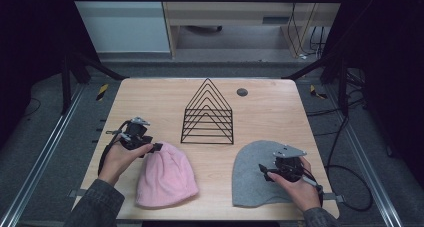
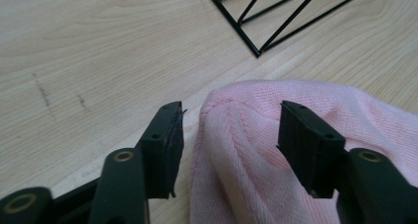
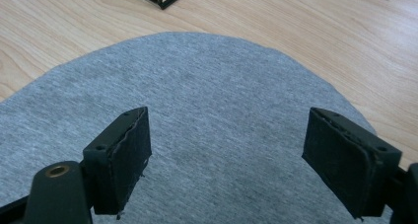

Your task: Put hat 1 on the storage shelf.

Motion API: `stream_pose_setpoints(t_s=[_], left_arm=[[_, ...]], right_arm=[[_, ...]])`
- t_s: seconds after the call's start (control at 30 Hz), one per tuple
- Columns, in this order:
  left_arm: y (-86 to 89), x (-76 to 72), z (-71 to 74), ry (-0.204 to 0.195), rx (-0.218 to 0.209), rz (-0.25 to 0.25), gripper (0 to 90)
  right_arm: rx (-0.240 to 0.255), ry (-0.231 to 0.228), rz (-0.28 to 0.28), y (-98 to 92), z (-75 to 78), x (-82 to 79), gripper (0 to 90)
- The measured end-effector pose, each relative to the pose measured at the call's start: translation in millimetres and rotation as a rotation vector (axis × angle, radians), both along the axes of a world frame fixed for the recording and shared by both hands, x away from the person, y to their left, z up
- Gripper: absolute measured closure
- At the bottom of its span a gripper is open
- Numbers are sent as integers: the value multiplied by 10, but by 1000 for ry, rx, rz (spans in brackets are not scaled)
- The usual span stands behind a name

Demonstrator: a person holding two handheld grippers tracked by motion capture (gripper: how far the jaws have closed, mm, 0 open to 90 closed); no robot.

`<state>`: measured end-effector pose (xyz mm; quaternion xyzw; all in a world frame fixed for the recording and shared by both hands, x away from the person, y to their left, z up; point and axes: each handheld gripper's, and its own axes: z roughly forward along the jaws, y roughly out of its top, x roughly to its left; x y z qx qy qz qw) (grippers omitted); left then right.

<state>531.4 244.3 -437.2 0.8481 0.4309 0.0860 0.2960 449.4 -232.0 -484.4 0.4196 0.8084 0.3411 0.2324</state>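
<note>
Up close, left gripper [image 2: 229, 150] straddles pink hat [image 2: 246, 160] fold

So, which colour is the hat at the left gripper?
Pink hat, seen best in the left gripper view.

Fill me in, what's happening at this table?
A person works two handheld grippers over two hats on a wooden table. The left gripper is at the crown edge of the pink hat, jaws apart with a raised fold of the knit between them, pads not yet pressing. The right gripper hovers with jaws wide over the flat grey hat. A black wire rack stands behind both, untouched.
</note>
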Motion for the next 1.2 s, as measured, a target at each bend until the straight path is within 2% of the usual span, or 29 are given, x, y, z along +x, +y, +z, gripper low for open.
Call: stream_pose_setpoints(t_s=[0.03,0.07,0.2,0.23,0.27,0.3,0.33,0.37,0.4,0.43,0.47,0.5,0.53,0.57,0.6,0.63,0.67,0.73,0.8,0.83,0.87,1.07,1.2], left_arm=[[-20,9,-26,11,14,-5,448],[-44,23,-69,40,23,-18,472],[-80,20,-96,55,30,-13,577],[-98,11,-94,61,36,-10,577],[-105,-10,-89,58,36,-13,683],[-105,-10,-89,58,36,-13,733],[-104,-37,-79,54,33,-14,733],[-103,-63,-66,44,33,-20,779],[-97,-115,-21,16,27,-16,824],[-97,-115,-21,16,27,-16,828],[-93,-159,27,-9,17,-14,830],[-85,-238,105,-43,-14,-13,831],[-75,-285,152,-61,-36,-18,831],[-75,-285,152,-61,-36,-18,831],[-67,-385,251,-98,-70,-17,831],[-67,-434,305,-116,-84,-22,832],[-67,-434,305,-116,-84,-22,832],[-78,-584,482,-171,-114,-54,835],[-78,-615,521,-178,-116,-66,837],[-84,-691,618,-192,-146,-81,838],[-88,-724,669,-203,-152,-90,838],[-113,-805,951,-271,-168,-103,839],[-132,-767,1146,-317,-171,-92,840]], right_arm=[[-2,0,0,-4,-7,4,183],[-1,11,1,-6,-19,6,183],[-5,13,1,-2,-25,6,182],[-5,13,-1,0,-18,1,182],[-4,4,1,5,-10,0,182],[-4,4,1,5,-10,0,182],[-3,4,3,7,-7,0,182],[-6,3,4,12,-4,2,182],[-9,-1,8,20,1,-1,182],[-10,-3,10,22,9,-5,182],[-12,-12,14,26,18,-6,182],[-9,-13,15,33,20,-7,179],[-12,-16,13,35,21,-6,165],[-12,-16,13,35,21,-6,165],[-22,-27,-1,37,26,-11,151],[-25,-30,0,33,34,-14,152],[-25,-30,0,33,34,-14,152],[-26,-37,14,45,53,-27,181],[-28,-44,19,57,66,-34,197],[-32,-54,38,99,100,-51,231],[-39,-66,46,115,117,-57,246],[-17,-111,103,321,274,-98,289],[32,-125,173,569,424,-164,318]])
